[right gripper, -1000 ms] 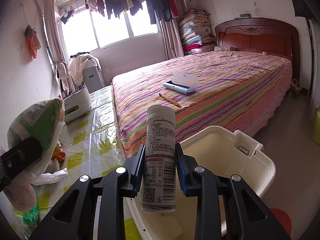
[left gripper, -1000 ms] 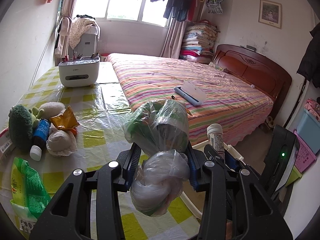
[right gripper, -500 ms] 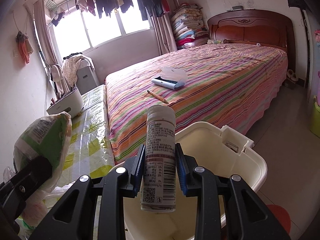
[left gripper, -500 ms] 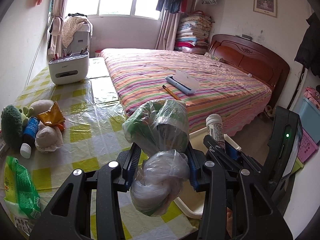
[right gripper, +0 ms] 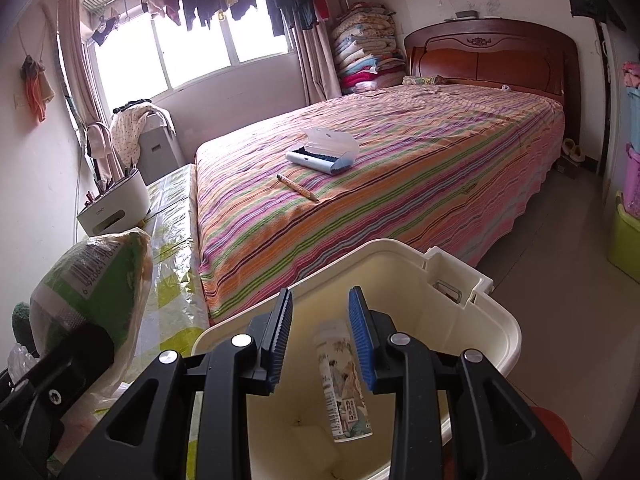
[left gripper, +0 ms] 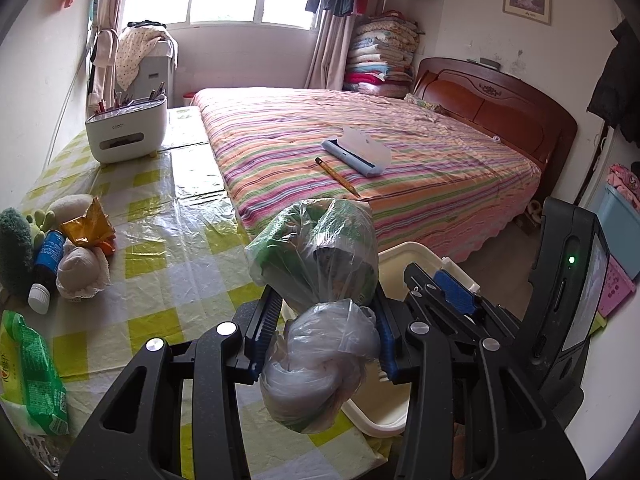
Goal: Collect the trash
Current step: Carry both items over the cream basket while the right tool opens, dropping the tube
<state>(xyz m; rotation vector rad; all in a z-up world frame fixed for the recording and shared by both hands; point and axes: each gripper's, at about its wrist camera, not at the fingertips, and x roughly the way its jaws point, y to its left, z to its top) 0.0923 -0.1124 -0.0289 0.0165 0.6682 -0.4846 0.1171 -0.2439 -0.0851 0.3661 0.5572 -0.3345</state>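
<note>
Step in hand: binning. R gripper (right gripper: pixel 322 336) stands open over bin (right gripper: pixel 496 320); 1 bottle (right gripper: pixel 346 384) lies loose inside, below the jaws. L gripper (left gripper: pixel 324 328) clamps 1 bag (left gripper: pixel 320 276) above table (left gripper: pixel 168 240) edge, beside bin. Next: carry bag over bin, release. On table: 1 foil wrapper (left gripper: pixel 86 226), 1 green pack (left gripper: pixel 34 368).

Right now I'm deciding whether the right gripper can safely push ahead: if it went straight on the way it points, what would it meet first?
Probably the inside of the cream bin. The right gripper is open above it, the bottle below its fingers inside the bin. Depth is uncertain.
</note>
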